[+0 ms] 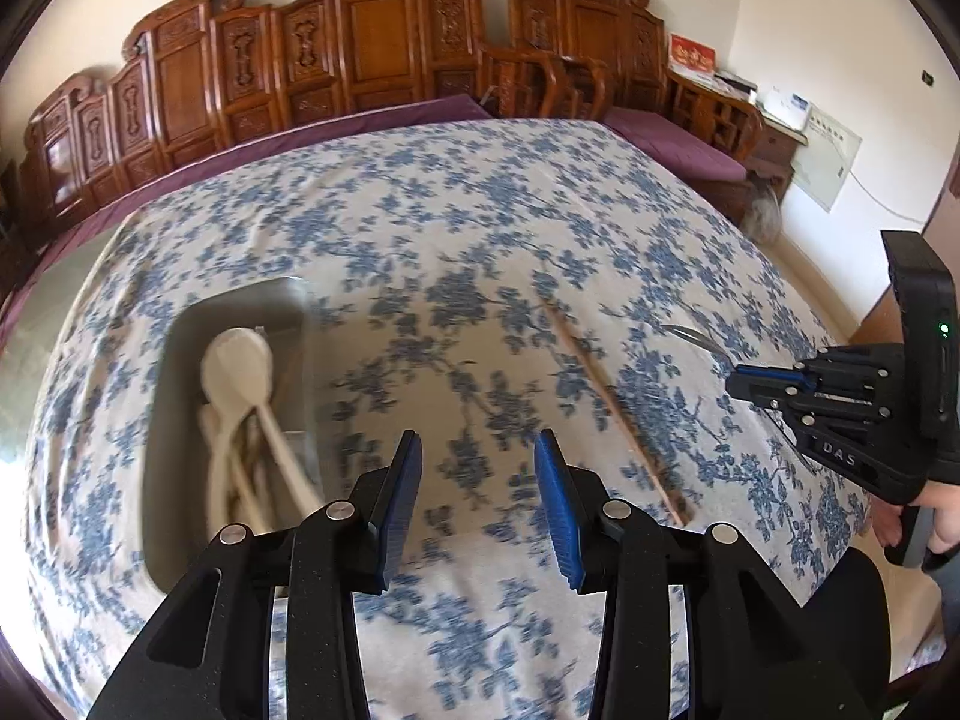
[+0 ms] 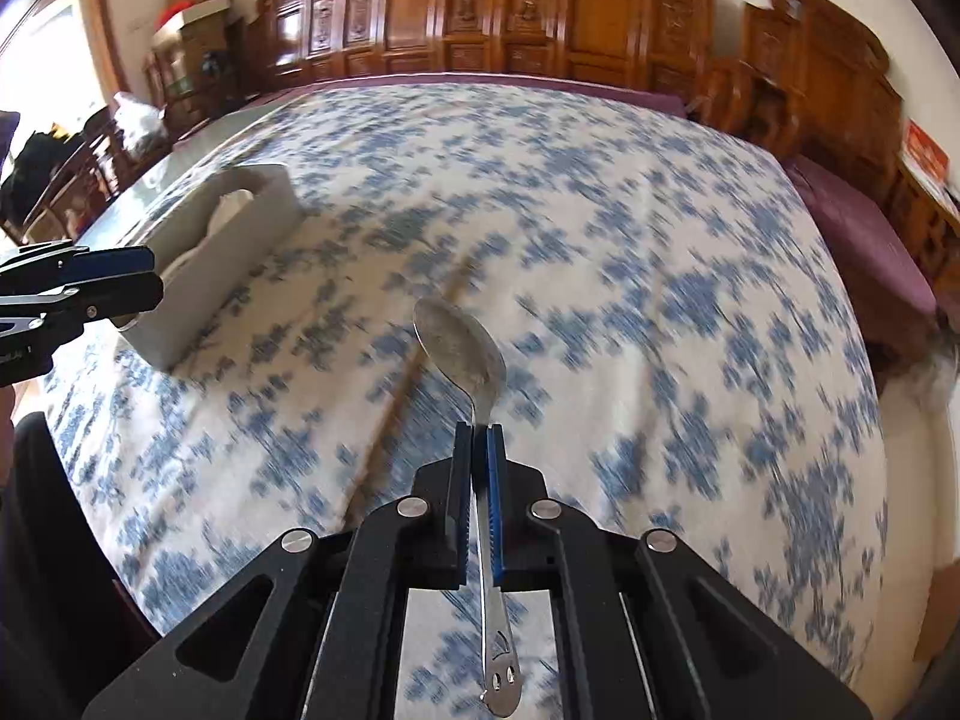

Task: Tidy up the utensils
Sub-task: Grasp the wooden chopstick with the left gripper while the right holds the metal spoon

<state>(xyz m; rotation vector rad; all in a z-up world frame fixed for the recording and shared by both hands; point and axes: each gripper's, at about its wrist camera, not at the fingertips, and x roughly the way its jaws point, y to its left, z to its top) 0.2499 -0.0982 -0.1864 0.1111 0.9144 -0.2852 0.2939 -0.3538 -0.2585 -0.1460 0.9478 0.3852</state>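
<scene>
My right gripper is shut on the handle of a metal spoon; the bowl sticks out ahead, above the cloth. In the left wrist view that gripper comes in from the right with the spoon's bowl showing past its tips. My left gripper is open with nothing between its blue pads, just right of a pale organizer bin that holds white spoons. A wooden chopstick lies on the cloth between the two grippers. From the right wrist, the bin is at far left behind the left gripper.
A blue-flowered tablecloth covers the table. Carved wooden benches with purple cushions run along the far and right sides. The table's right edge drops to the floor. A person's hand holds the right gripper.
</scene>
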